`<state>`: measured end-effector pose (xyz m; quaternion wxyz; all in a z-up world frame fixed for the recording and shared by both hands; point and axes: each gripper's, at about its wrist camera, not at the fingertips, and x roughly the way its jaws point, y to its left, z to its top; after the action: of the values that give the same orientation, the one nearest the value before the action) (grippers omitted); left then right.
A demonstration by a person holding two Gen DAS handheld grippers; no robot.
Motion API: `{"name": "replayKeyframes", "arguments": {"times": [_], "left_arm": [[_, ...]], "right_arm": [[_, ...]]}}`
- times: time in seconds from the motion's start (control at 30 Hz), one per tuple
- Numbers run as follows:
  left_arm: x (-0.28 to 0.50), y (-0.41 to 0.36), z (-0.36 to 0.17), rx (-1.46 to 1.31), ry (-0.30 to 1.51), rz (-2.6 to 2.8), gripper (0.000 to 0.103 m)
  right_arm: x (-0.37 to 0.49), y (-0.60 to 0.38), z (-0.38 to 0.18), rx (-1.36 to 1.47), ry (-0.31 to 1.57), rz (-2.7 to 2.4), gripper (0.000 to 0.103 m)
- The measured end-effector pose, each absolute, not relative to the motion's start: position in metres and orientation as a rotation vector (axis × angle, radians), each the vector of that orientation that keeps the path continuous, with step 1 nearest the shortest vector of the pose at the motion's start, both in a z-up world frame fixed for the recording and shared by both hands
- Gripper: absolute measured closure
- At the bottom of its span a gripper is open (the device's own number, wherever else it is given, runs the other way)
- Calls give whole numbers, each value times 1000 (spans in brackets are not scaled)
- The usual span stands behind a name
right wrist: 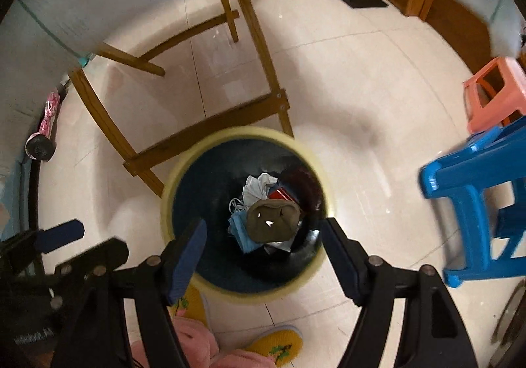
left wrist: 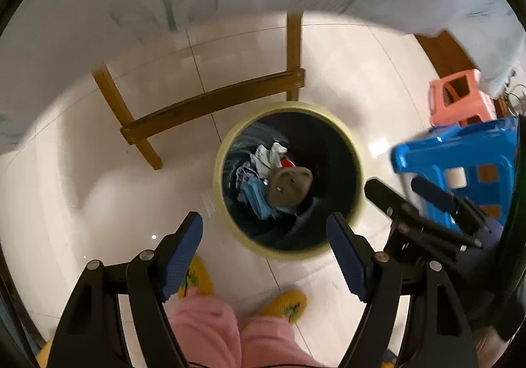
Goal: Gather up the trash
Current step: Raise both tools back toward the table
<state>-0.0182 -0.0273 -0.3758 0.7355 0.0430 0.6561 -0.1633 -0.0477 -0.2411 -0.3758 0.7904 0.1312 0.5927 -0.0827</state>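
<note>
Trash (left wrist: 279, 184) in bin (left wrist: 230, 144), below grippers (left wrist: 264, 256)

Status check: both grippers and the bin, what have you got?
Left gripper open, empty. Right gripper open, empty. Both over trash bin; brown cloth on top of the trash inside. Nothing blocking the bin mouth.

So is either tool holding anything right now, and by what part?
Nothing is held. The left tool and the right tool both stand open and empty above the trash bin; the brown wad lies inside.
</note>
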Motion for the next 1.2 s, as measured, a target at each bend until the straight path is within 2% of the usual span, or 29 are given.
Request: {"name": "replayKeyframes", "arguments": {"times": [0.37,0.6,0.83,1.03,1.2], "left_arm": [[-34,0,-203,80,1371,-391,27],[-44,25,-85,38,1250,-391,27],[-39,43,11,66,1096,-334,27],[-33,51,69,61,977,-290,27],[-19,66,82,31,974,-248,27]], "right_arm": [[-72,-233,-210,304,1209,-146,30],[-88,-221,-97,242,1148,-97,30],[-91,-210,-10,189,1028,-59,30],[-75,-200,43,100,937,-2,30],[-48,-193,63,92,903,21,30]]}}
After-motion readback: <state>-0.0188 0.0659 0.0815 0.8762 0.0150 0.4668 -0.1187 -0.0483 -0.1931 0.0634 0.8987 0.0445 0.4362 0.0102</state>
